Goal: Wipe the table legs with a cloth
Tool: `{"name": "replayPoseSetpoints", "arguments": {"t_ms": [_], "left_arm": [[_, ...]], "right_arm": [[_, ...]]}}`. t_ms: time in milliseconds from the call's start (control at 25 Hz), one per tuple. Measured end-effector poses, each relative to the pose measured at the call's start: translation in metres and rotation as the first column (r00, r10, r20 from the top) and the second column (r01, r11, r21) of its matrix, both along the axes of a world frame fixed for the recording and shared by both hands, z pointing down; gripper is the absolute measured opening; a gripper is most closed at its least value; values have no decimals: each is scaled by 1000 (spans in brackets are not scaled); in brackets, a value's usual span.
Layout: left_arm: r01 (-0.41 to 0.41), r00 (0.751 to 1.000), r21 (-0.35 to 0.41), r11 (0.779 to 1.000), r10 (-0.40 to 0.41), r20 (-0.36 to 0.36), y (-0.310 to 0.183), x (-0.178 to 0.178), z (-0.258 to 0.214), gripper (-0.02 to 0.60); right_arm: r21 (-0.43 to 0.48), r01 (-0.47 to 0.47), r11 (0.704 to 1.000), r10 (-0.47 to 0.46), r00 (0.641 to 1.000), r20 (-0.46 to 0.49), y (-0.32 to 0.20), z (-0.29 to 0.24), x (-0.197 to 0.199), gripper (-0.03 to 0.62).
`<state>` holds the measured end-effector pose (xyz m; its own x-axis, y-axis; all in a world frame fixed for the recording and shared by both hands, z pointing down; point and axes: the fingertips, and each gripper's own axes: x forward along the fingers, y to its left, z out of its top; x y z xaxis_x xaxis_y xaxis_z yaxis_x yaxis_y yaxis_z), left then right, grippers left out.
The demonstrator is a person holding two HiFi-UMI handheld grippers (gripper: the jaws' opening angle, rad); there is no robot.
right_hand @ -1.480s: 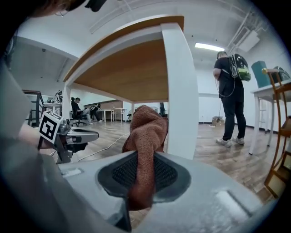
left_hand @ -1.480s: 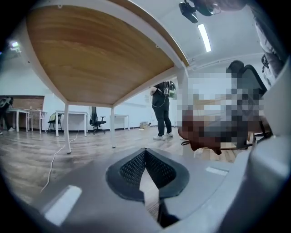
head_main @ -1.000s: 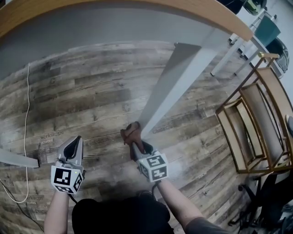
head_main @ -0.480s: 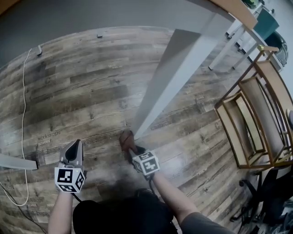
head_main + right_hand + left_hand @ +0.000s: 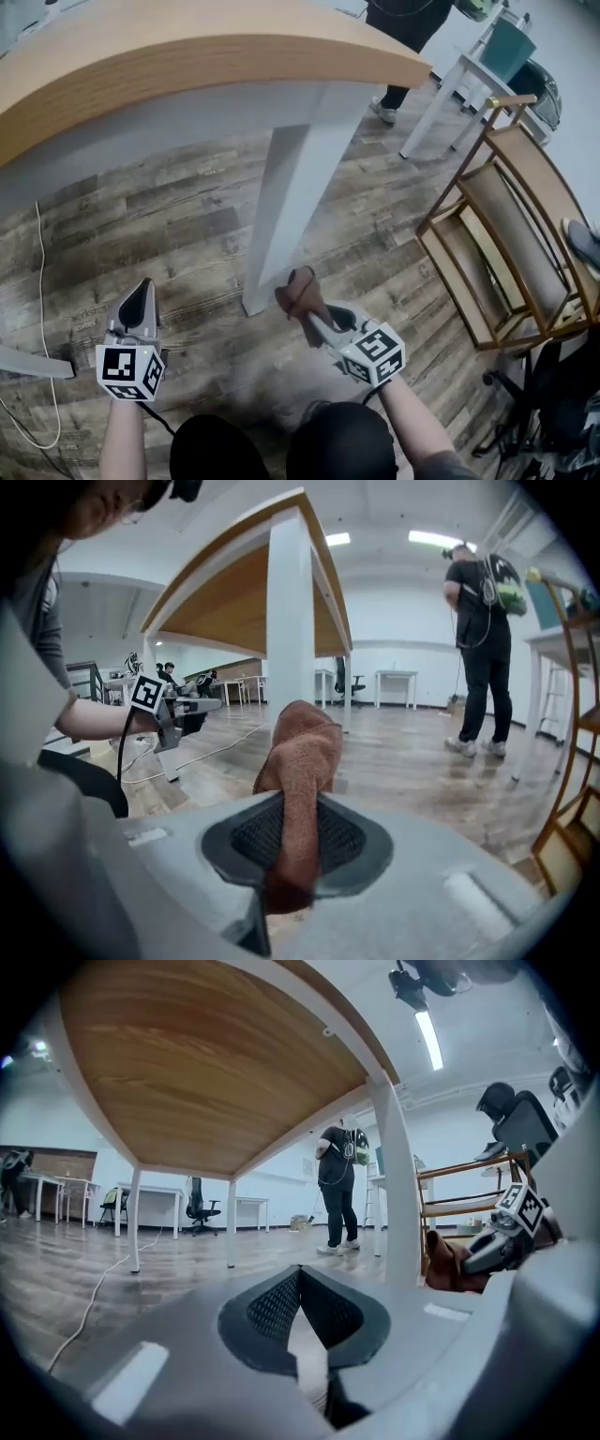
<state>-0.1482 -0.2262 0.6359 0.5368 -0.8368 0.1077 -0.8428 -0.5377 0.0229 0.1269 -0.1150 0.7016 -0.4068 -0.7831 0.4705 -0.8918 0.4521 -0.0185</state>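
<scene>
Head view, looking steeply down: a wooden tabletop [image 5: 187,66] on a white leg [image 5: 286,206] stands over a plank floor [image 5: 169,216]. The right gripper [image 5: 317,319] is closed on a brown cloth [image 5: 302,292]. The cloth bunches upward out of the jaws and lies just beside the leg's lower right edge, near its foot. Whether cloth and leg touch cannot be told. The left gripper [image 5: 141,292] hangs low to the left of the leg, apart from it, above the floor. Each gripper carries a marker cube [image 5: 129,370] at its rear. A white cable [image 5: 40,262] runs along the floor at far left. A wooden frame [image 5: 506,253] stands to the right, and a person [image 5: 403,23] stands beyond the table's far corner.

Left gripper view: the two fingers [image 5: 267,1302] meet at their tips with nothing between them. Ahead are the tabletop's underside, the leg and, just right of the leg, the cloth in the right gripper.

Right gripper view: both pads [image 5: 342,841] press on the cloth, whose folded end rises above the fingers in front of the leg. The left gripper shows at left, lower than the tabletop. The standing person is at right.
</scene>
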Motion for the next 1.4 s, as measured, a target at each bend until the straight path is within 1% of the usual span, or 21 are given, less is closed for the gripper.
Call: {"name": "replayPoseSetpoints", "arguments": {"t_ms": [80, 200, 280, 360, 480, 560, 640, 720, 800, 880, 1000, 1120, 1200, 1280, 1400], "left_arm": [[-17, 1000, 12, 1000, 17, -20, -1, 13, -25, 18], [-45, 998, 10, 999, 45, -36, 4, 30, -59, 18], [-33, 998, 26, 999, 35, -47, 5, 33, -86, 18], [7, 997, 47, 999, -3, -71, 5, 33, -106, 18], [55, 995, 56, 997, -50, -90, 4, 41, -118, 18], [64, 995, 57, 996, -59, -78, 2, 53, -123, 18], [72, 995, 50, 996, -68, -69, -1, 65, -130, 18], [92, 992, 40, 995, -89, -87, -4, 72, -146, 18], [103, 990, 23, 994, -100, -100, -4, 79, -163, 18], [98, 991, 17, 995, -96, -97, 0, 88, -176, 18], [89, 993, 52, 995, -84, -89, 5, 98, -180, 18], [81, 994, 98, 992, -73, -83, 9, 106, -166, 18], [69, 994, 109, 992, -60, -90, 11, 112, -152, 18], [56, 994, 104, 993, -46, -96, 13, 115, -134, 18], [34, 996, 102, 994, -25, -87, 14, 117, -107, 18]], "right_arm": [[86, -23, 996, 23, 1000, 7, -17, -46, 23, 63], [217, -47, 975, 32, 997, 71, -49, -119, 39, 63], [300, -22, 954, -7, 996, 94, -71, -167, 36, 63], [368, 18, 930, -59, 993, 102, -86, -208, 30, 63], [434, 85, 897, -138, 986, 93, -93, -253, 18, 63], [479, 127, 869, -185, 980, 76, -93, -276, 10, 63], [515, 148, 845, -222, 971, 86, -94, -296, 4, 63], [517, 165, 840, -261, 958, 119, -97, -311, -3, 63], [491, 192, 850, -303, 940, 156, -99, -317, -11, 63], [467, 218, 857, -336, 924, 184, -93, -318, -19, 63], [463, 234, 855, -353, 916, 190, -83, -310, -27, 63], [466, 228, 855, -347, 920, 184, -78, -287, -26, 63], [460, 227, 859, -339, 924, 177, -79, -267, -25, 63], [436, 226, 871, -322, 933, 159, -80, -242, -25, 63], [374, 228, 899, -306, 938, 165, -83, -199, -25, 63]]}}
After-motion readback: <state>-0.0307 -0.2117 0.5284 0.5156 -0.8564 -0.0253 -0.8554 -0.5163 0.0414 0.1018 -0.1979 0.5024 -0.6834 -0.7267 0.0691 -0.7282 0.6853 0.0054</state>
